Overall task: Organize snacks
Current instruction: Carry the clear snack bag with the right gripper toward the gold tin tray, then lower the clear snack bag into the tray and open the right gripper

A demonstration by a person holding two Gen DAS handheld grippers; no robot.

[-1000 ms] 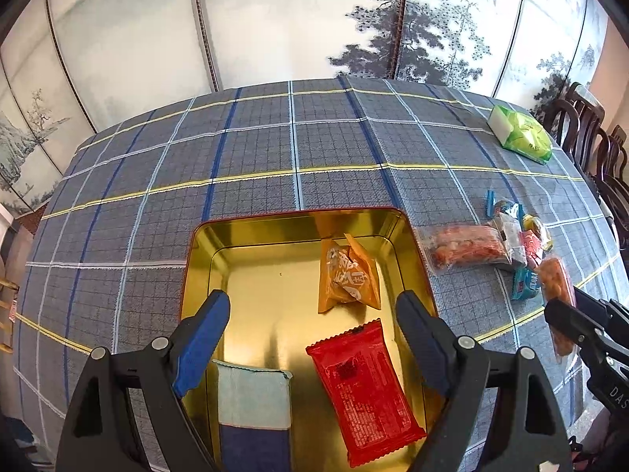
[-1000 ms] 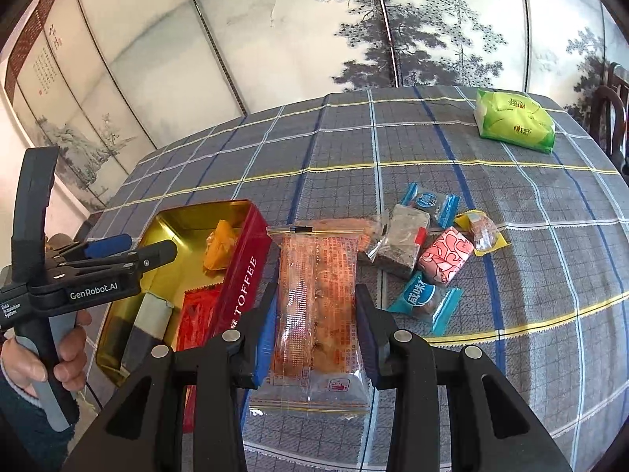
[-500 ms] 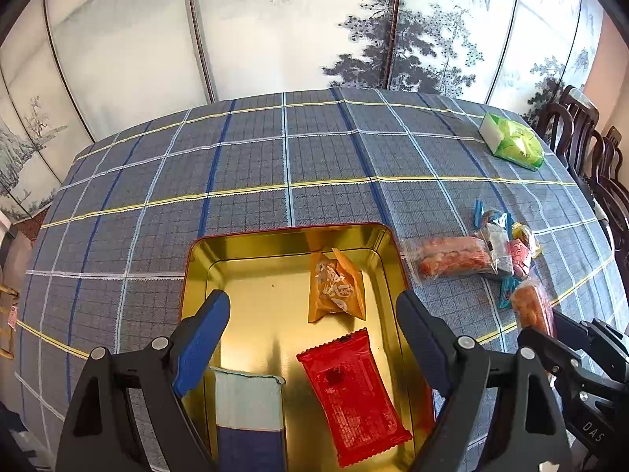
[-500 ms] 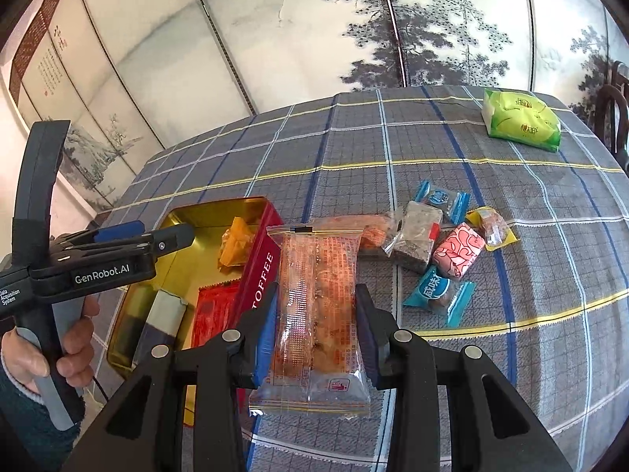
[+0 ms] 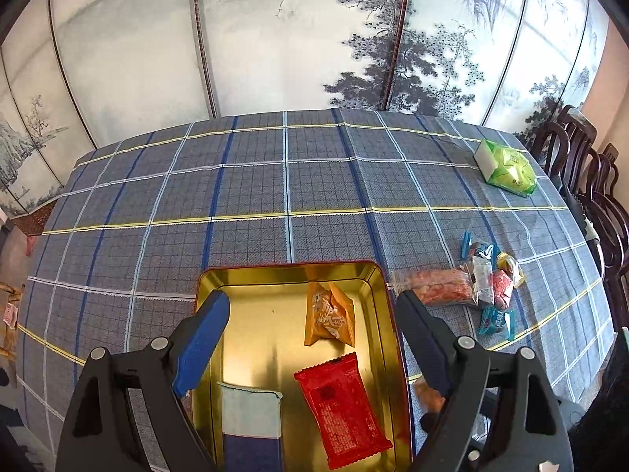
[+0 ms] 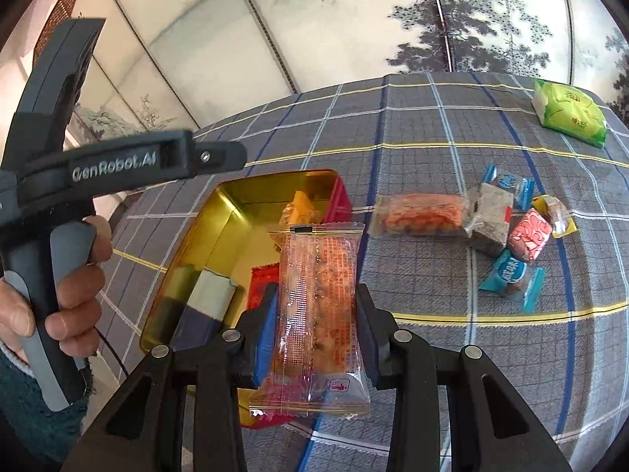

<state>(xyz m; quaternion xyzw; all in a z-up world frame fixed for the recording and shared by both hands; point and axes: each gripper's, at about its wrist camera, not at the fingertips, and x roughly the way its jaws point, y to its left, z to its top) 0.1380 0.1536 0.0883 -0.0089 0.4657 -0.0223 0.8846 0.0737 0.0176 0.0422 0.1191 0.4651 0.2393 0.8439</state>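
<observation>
Now the right tool (image 6: pixel 316 326) grips a clear snack packet (image 6: pixel 316 295) above the gold tin (image 6: pixel 196 244), at its 5 o'clock corner. The left tool (image 5: pixel 310 338) hovers open. Next, I think: release the packet inside.

Legible marking: "GenRobot.AI", white letters, on side of left gripper (image 6: pixel 220 155) body, right wrist view. Clear snack pack (image 6: pixel 318 295) held in right gripper (image 6: pixel 316 326): dense red print across wrapper, small red hand sign on lower white patch, characters too fine to read. Blue candy wrapper (image 6: pixel 511 271): white characters, not legible. Green packet (image 6: pixel 570 116): small mark, unreadable. Red packet (image 5: pixel 342 405) in tin (image 5: pixel 291 271): dark print block, unreadable.
</observation>
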